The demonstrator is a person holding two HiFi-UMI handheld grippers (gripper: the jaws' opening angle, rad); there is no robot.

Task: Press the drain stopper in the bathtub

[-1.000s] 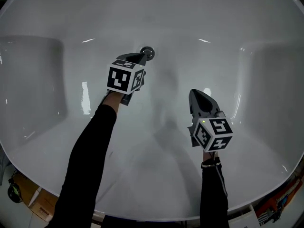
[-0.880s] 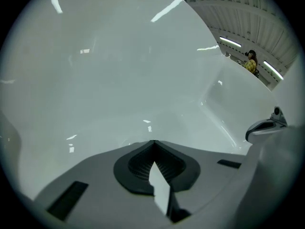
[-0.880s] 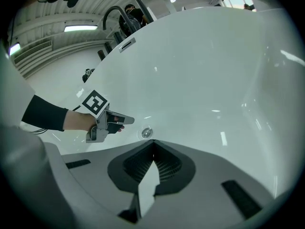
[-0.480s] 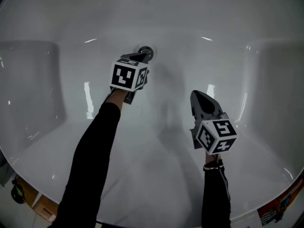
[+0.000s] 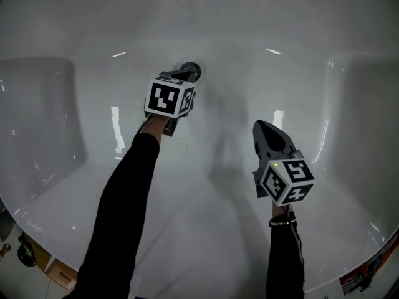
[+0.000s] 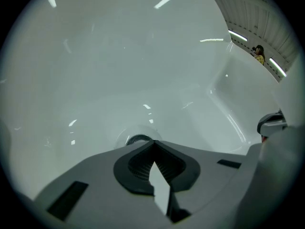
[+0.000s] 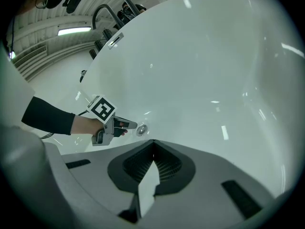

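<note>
Stopper [image 5: 192, 70] on the tub [image 5: 268, 23] floor, my left claw [image 5: 187, 75] at it.
Its jaws are closed, tip at the stopper's near edge; my right claw [image 5: 262, 128], also closed, hangs well apart.

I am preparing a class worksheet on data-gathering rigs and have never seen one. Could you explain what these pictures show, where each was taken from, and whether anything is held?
No robot here: a person in black sleeves holds two hand tools with two jaws each, called grippers. One picture comes from a camera on the person's head, looking down into a white bathtub. The other two come from cameras riding on each gripper. The left gripper, jaws together, points at the round drain stopper. The right gripper, also shut, hangs aside. Neither holds anything.
</note>
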